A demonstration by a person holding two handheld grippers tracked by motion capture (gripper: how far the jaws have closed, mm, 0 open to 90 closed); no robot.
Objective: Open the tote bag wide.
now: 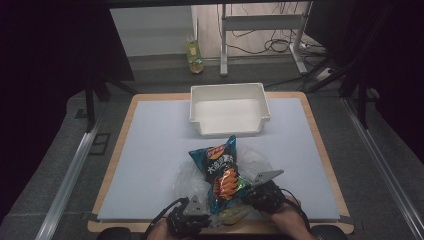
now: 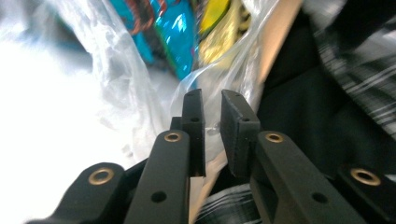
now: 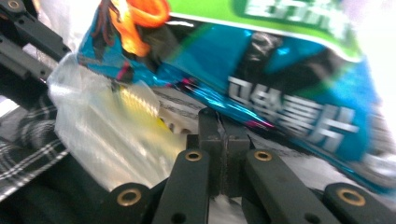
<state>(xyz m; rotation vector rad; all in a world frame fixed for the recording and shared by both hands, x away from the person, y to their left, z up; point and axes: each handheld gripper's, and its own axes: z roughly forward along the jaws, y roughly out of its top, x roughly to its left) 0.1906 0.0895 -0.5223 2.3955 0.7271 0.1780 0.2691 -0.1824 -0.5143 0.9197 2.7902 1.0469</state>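
- at the near table edge, left gripper (image 1: 192,216) low beside the clear plastic bag (image 1: 192,182), jaws nearly together with a narrow gap; in the left gripper view (image 2: 212,114) a thin fold of the bag's film lies in that gap, though cannot tell whether the pads actually press on it.
- just to its right, right gripper (image 1: 260,192) with jaws pressed flat together (image 3: 218,135); in the right gripper view, bag film bunched around the tips, seemingly pinched, with the pads meeting face to face.
- between the two grippers, blue chip bag (image 1: 221,172) standing tilted, bottom end down inside the mouth of the clear plastic bag, top corner poking up and away from the person.
- below the chip bag, a yellow packet (image 1: 232,212) inside the plastic, close to the table's front edge; seen as a yellow blur in both gripper views (image 2: 219,35).
- checked sleeve (image 3: 28,140) at the lower left of the right gripper view.
- under everything, pale mat (image 1: 155,150) covering the wooden table (image 1: 120,145).
- farther back, white bin (image 1: 229,109) on the mat, well apart from the bags, open side up.
- beyond the table, on the floor, a yellowish bottle (image 1: 194,55) beside a metal frame leg (image 1: 223,50).
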